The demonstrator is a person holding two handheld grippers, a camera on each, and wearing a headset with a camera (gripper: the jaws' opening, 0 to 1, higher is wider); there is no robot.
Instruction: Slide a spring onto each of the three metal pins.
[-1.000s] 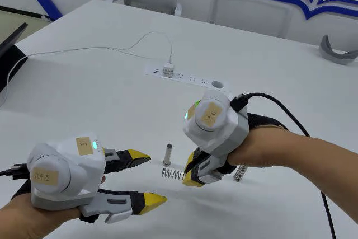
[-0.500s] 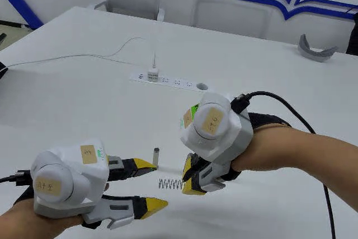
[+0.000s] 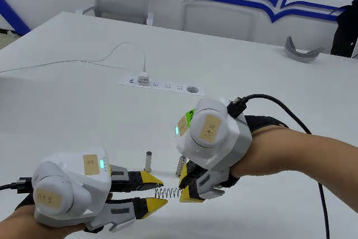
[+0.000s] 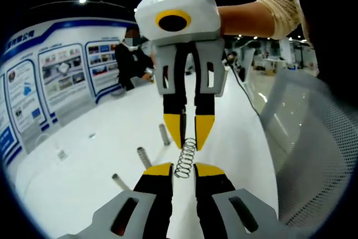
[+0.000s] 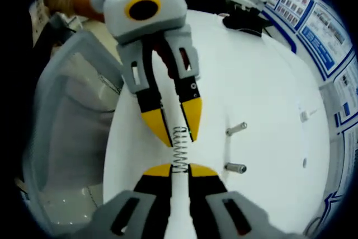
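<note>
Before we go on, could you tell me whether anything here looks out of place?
Nothing looks spilled or damaged. The spring lies sideways, spanning from the right gripper to the left gripper, rather than upright over a bare pin.

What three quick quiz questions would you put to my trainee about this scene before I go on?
1. True or false: the spring spans from the left tongs to the right tongs.
2. The bare pin beside them is: A upright, B lying flat, C held in tongs.
3. How many pins stand on the table in the left gripper view?
Key: 1 true; 2 A; 3 three.
</note>
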